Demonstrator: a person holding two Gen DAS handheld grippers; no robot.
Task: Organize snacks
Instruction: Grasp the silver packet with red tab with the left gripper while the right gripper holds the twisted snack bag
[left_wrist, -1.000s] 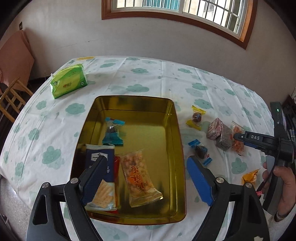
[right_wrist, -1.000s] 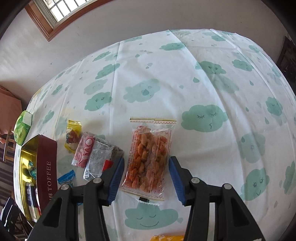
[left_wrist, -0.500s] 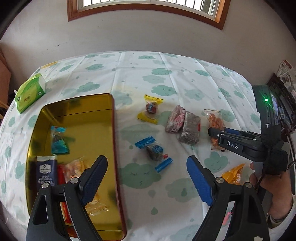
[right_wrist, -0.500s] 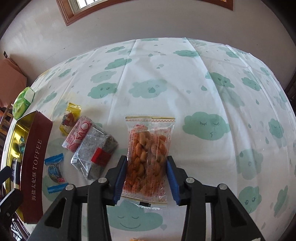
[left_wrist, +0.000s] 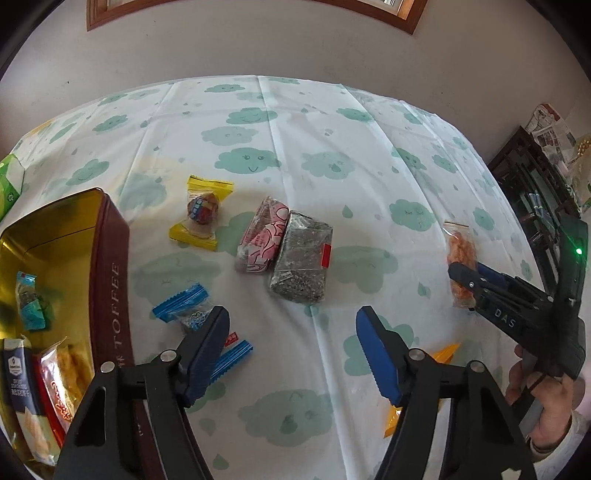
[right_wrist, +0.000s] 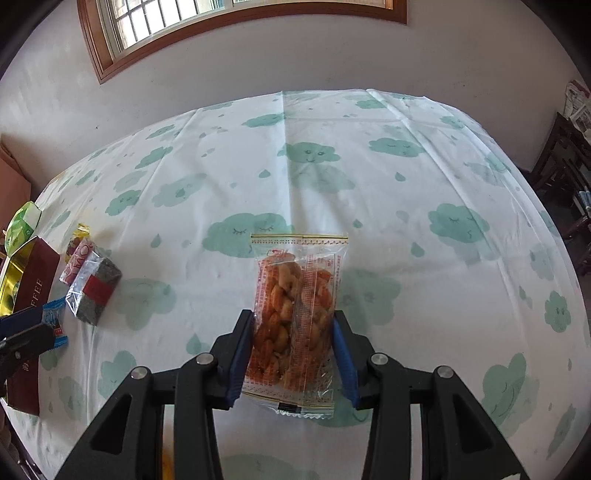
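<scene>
Landmark: toffee tin (left_wrist: 110, 280), gold inside, at the left edge of the tabletop (left_wrist: 295, 147). In the tin: a teal-wrapped candy (left_wrist: 31, 306), a navy cracker pack (left_wrist: 22, 391), and an orange snack bag (left_wrist: 62, 373).

Just right of the tin: blue-wrapped candy (left_wrist: 188, 314). Left tongs (left_wrist: 291, 347) hang over it, jaws apart and just been closing, nothing clamped; the candy sits under the left finger, not between the pads.

Further right of the tin: yellow-wrapped candy (left_wrist: 201, 214), then a pink-patterned pack (left_wrist: 264, 236) touching a grey speckled pack with red label (left_wrist: 303, 262).

Far right from the tin: right tongs (right_wrist: 293, 354) clenched on a clear bag of orange twists (right_wrist: 295, 314), pads pressing both long edges, bag lifted clear of the tabletop. An orange wrapper (left_wrist: 443, 354) lies partly hidden behind the left tongs' right finger.
</scene>
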